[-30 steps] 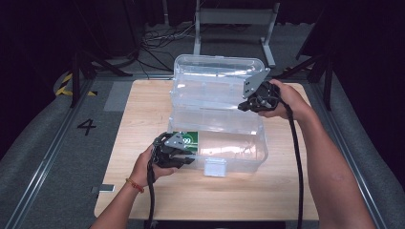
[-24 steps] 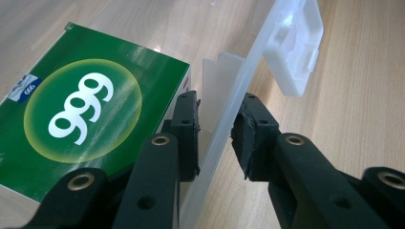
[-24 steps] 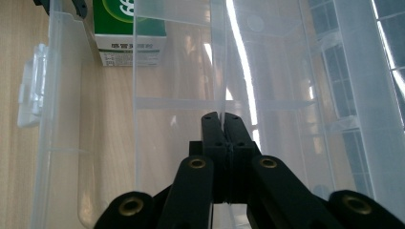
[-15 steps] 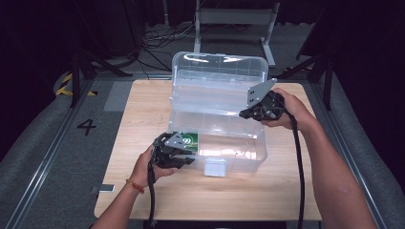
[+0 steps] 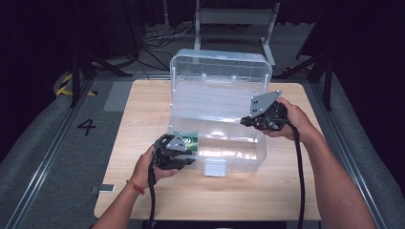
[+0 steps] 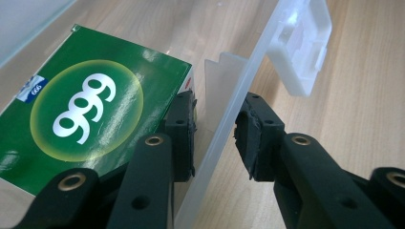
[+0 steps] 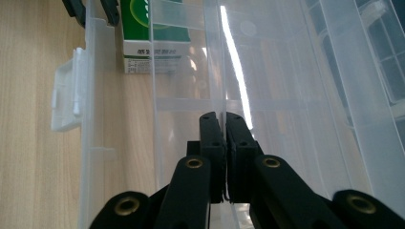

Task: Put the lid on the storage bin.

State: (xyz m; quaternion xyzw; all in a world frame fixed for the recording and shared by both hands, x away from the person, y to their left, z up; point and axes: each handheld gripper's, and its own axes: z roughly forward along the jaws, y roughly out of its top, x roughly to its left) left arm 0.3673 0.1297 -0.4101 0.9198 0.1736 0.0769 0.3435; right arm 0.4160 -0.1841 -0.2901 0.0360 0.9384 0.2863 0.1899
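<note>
So, left gripper (image 6: 215,129) straddling front wall of clear plastic storage box (image 5: 248,157), jaws just easing apart, not pinching. Right gripper (image 7: 223,143) clenching lid (image 5: 219,71) edge. Green box (image 6: 86,114) sitting inside, beside left jaw.

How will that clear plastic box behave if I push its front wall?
The clear plastic box probably slides easily: it looks light, holding just a green carton. Its thin front wall may flex. The raised lid might wobble.
</note>
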